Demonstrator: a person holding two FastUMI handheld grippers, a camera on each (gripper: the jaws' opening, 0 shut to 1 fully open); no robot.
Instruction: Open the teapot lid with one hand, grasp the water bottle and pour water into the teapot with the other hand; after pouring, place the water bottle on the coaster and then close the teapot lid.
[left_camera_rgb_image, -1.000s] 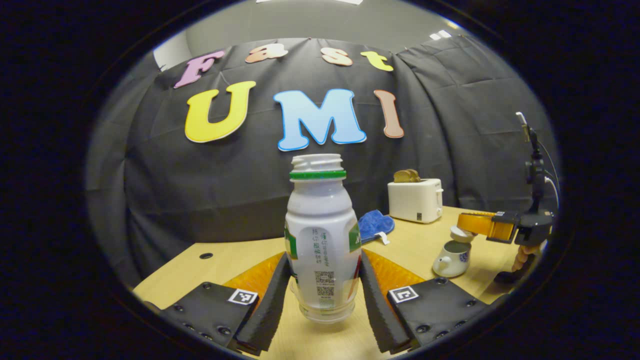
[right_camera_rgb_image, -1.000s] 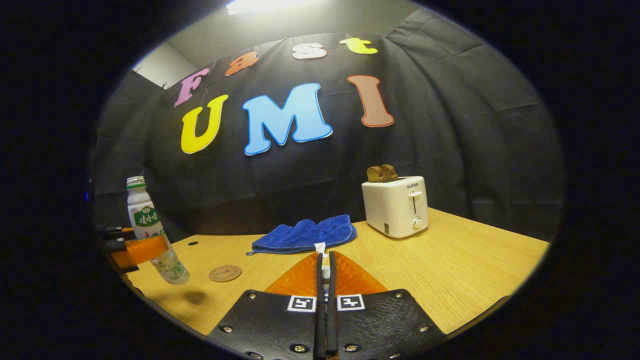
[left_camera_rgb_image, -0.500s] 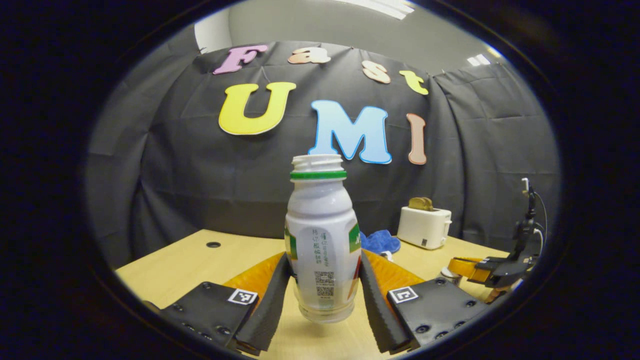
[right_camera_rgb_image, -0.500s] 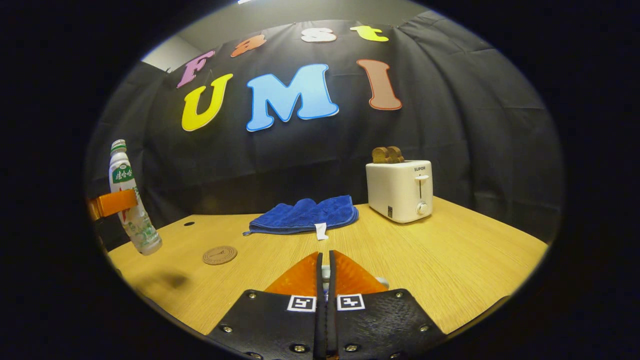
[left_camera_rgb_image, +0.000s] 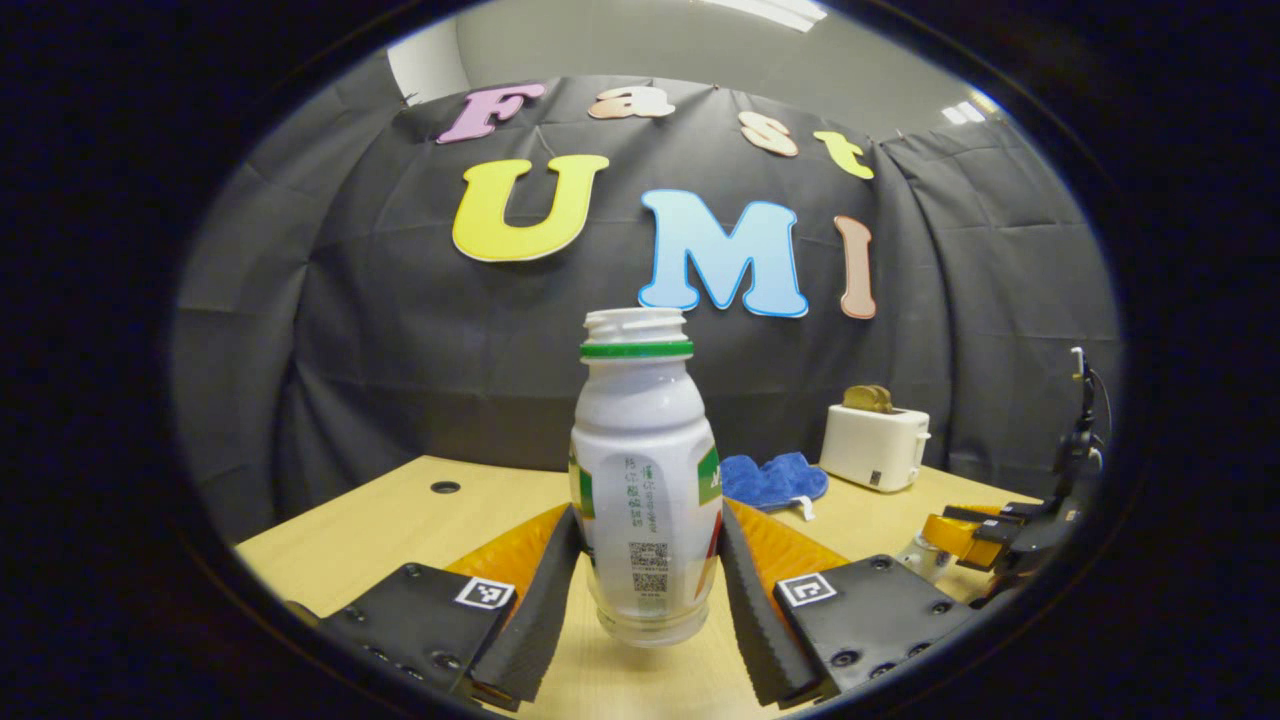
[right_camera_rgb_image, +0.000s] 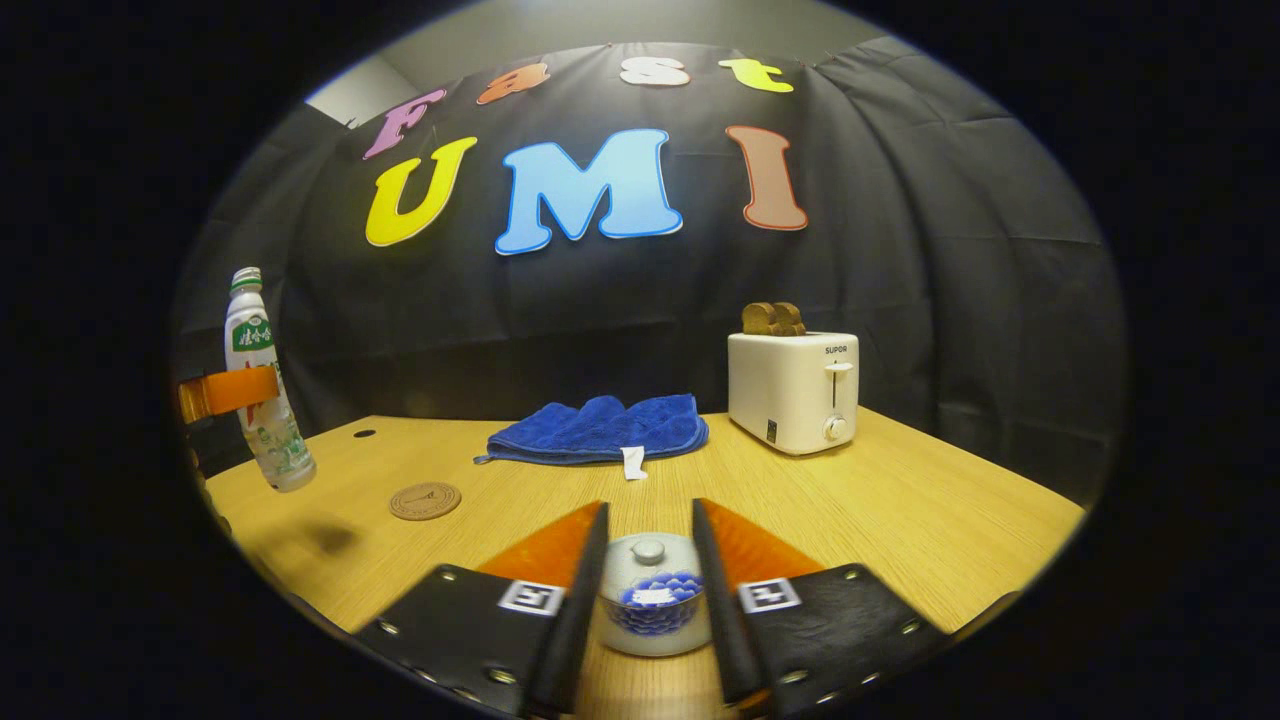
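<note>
The teapot (right_camera_rgb_image: 652, 600) sits lidded between the right gripper's (right_camera_rgb_image: 650, 590) released jaws, while the left gripper (left_camera_rgb_image: 645, 590) grasps the uncapped water bottle (left_camera_rgb_image: 645, 480) aloft, off its coaster (right_camera_rgb_image: 425, 500).

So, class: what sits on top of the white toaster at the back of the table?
Brown toast slices stick up out of the toaster. Their lower parts are hidden inside its slots.

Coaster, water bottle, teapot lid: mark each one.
coaster (right_camera_rgb_image: 425, 500), right gripper view, centre of the disc.
water bottle (left_camera_rgb_image: 645, 480), left gripper view, middle of its body.
teapot lid (right_camera_rgb_image: 648, 549), right gripper view, its knob.
</note>
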